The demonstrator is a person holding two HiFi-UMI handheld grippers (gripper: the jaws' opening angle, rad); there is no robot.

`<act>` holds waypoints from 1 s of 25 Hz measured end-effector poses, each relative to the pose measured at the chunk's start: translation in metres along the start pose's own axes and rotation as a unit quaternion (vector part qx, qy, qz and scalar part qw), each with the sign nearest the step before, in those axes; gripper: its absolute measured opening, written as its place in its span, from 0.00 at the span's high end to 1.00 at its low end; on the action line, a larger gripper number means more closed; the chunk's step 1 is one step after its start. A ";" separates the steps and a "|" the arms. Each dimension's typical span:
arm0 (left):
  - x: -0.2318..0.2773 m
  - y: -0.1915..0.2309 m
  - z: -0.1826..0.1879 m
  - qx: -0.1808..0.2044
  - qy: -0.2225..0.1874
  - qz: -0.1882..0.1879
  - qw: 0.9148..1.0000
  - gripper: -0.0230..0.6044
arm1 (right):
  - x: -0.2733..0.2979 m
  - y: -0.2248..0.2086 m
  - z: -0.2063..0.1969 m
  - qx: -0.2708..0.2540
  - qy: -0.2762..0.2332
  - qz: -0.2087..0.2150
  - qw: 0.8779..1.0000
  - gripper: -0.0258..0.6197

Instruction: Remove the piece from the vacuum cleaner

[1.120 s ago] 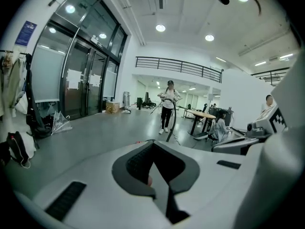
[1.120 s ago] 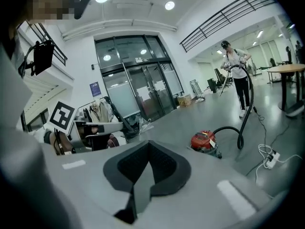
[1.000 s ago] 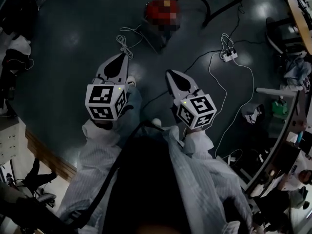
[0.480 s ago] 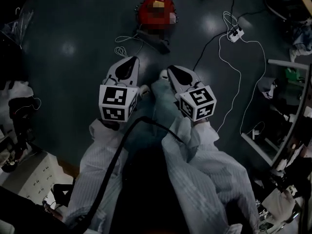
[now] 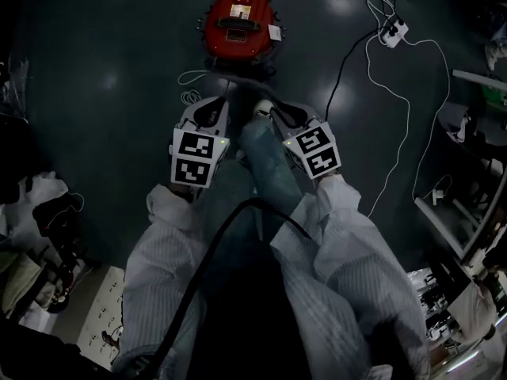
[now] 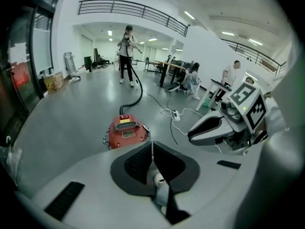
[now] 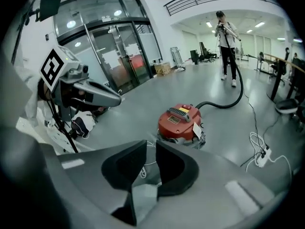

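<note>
The red canister vacuum cleaner [image 5: 238,24] stands on the dark floor just ahead of both grippers, and also shows as the vacuum [image 6: 126,131] and the vacuum [image 7: 180,123]. A black hose [image 7: 224,104] runs from it to a person standing far back. My left gripper [image 5: 215,105] is shut and empty, a short way from the vacuum's near side. My right gripper [image 5: 269,111] is beside it, its jaws opening to a narrow gap [image 7: 151,149] with nothing between them. Neither gripper touches the vacuum.
A coiled white cord [image 5: 190,85] lies on the floor left of the vacuum. A power strip [image 5: 394,30] with white and black cables sits to the right. Desks, seated people and clutter [image 5: 475,236] line the right side, and more items [image 5: 47,236] lie at the left.
The vacuum now lies closer, directly ahead of the grippers. Both grippers have drawn nearer together and point at it.
</note>
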State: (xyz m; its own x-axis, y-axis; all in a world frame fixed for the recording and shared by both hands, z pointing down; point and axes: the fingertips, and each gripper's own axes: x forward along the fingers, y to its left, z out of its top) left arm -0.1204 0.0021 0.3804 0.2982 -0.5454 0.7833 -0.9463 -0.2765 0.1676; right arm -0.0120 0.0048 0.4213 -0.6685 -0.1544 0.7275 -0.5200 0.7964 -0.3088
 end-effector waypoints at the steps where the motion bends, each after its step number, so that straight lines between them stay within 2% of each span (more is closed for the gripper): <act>1: 0.018 0.010 -0.002 0.014 0.011 -0.005 1.000 0.96 | 0.018 -0.009 -0.001 -0.015 0.006 0.001 1.000 0.91; 4: 0.075 0.039 -0.009 0.037 0.038 -0.004 0.999 0.96 | 0.072 -0.034 -0.007 -0.077 0.011 0.005 0.997 0.89; 6: 0.109 0.055 -0.015 0.055 0.050 0.007 0.997 0.95 | 0.106 -0.044 -0.026 -0.100 0.032 0.017 0.994 0.85; 9: 0.159 0.067 -0.024 0.103 0.063 0.007 0.993 0.93 | 0.147 -0.058 -0.060 -0.108 0.075 0.036 0.991 0.76; 12: 0.205 0.072 -0.029 0.146 0.070 -0.021 0.987 0.84 | 0.176 -0.079 -0.077 -0.119 0.088 0.021 0.989 0.75; 15: 0.233 0.079 -0.037 0.192 0.076 -0.039 0.978 0.80 | 0.202 -0.084 -0.088 -0.110 0.096 0.028 0.989 0.74; 19: 0.254 0.078 -0.050 0.198 0.074 -0.055 0.976 0.80 | 0.222 -0.083 -0.100 -0.128 0.105 0.037 0.985 0.74; 25: 0.265 0.084 -0.052 0.214 0.053 -0.040 0.975 0.80 | 0.240 -0.081 -0.116 -0.174 0.138 0.050 0.974 0.74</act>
State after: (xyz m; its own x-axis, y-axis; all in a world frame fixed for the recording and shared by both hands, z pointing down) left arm -0.1279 -0.1243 0.6331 0.3336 -0.4301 0.8389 -0.7749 -0.6319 -0.0158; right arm -0.0684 -0.0287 0.6917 -0.5140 0.0590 0.8557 -0.2159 0.9566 -0.1957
